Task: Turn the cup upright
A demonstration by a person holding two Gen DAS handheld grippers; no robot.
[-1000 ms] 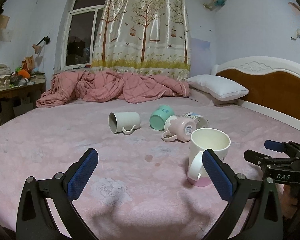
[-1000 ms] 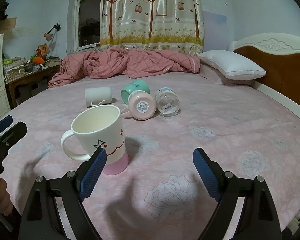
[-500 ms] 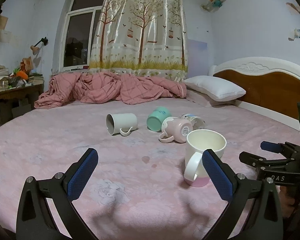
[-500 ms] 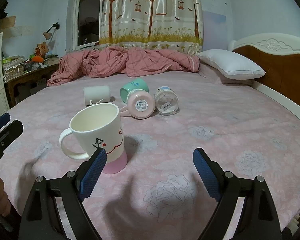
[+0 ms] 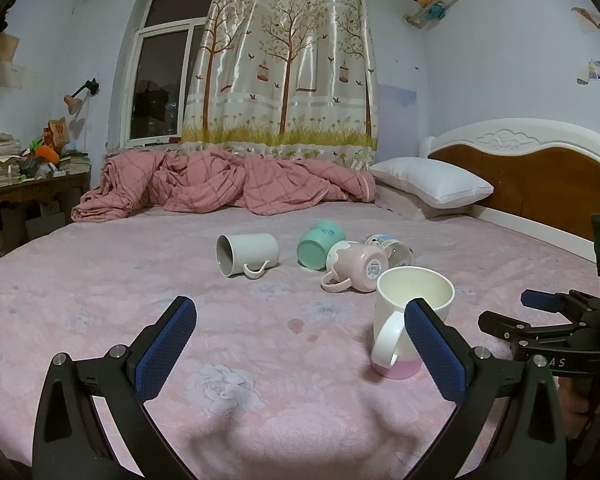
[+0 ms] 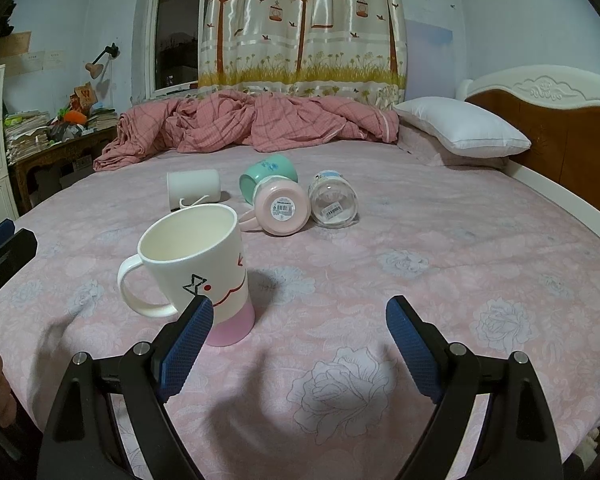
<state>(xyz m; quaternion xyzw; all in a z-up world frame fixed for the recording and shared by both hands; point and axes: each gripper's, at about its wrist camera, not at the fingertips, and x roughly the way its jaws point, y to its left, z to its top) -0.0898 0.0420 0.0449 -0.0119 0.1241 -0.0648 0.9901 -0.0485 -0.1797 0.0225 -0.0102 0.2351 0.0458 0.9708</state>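
A tall white mug with a pink base (image 6: 198,276) stands upright on the pink bedspread; it also shows in the left wrist view (image 5: 410,320). Farther back several cups lie on their sides: a white mug (image 5: 247,254), a teal cup (image 5: 320,242), a pink mug (image 5: 356,266) and a clear glass jar (image 6: 334,200). My left gripper (image 5: 300,354) is open and empty, just left of the upright mug. My right gripper (image 6: 300,350) is open and empty, just right of it.
A rumpled pink quilt (image 5: 220,182) and a white pillow (image 5: 430,182) lie at the far side of the bed. A wooden headboard (image 5: 540,176) is on the right. A cluttered table (image 5: 24,188) stands at the left.
Both grippers have drawn back slightly and tilted up; the upright mug stays put and the lying cups have not moved.
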